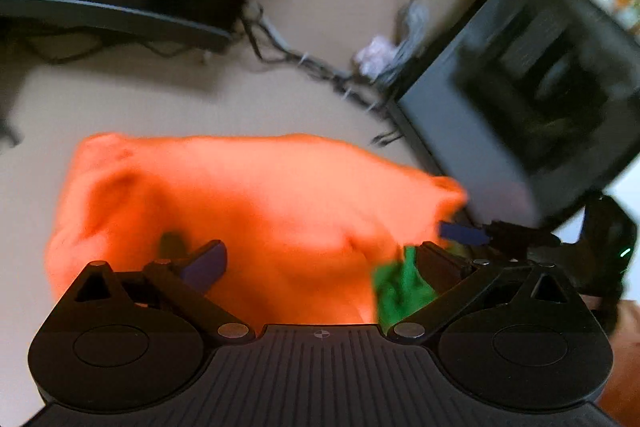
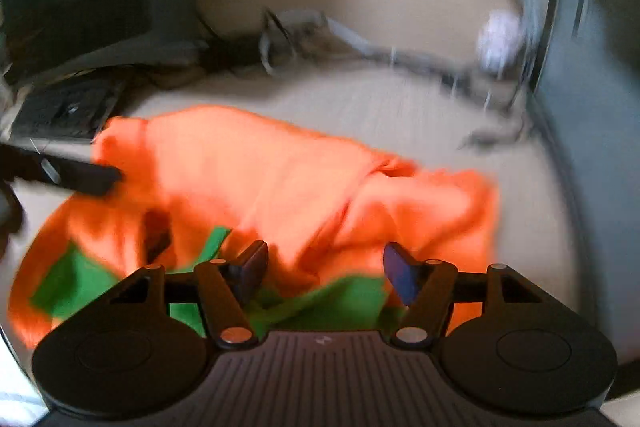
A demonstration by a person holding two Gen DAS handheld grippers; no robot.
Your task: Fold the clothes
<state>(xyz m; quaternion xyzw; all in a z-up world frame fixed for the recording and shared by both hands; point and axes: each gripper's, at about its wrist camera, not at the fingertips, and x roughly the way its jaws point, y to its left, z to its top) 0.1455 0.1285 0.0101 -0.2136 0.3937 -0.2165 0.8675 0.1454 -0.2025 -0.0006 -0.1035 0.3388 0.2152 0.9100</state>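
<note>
An orange garment [image 1: 256, 203] with a green part [image 1: 400, 287] lies rumpled on the beige table [image 1: 160, 99]. My left gripper [image 1: 320, 259] hovers over its near edge, open wide, nothing pinched between its blue pads. A blue-padded finger [image 1: 464, 233] of the other gripper shows at the garment's right corner. In the right wrist view, the same orange garment [image 2: 280, 179] shows green patches [image 2: 344, 303] near the camera. My right gripper [image 2: 326, 273] is open above the cloth, its pads not pressing on it. A black finger [image 2: 92, 177] of the left gripper reaches in from the left.
A dark box-like case [image 1: 520, 115] stands at the right, close to the garment's corner. A monitor base [image 1: 120, 15] and tangled cables [image 1: 300, 59] lie at the back, with a pale pink lump [image 1: 376, 55]. A keyboard [image 2: 68, 111] sits at the back left.
</note>
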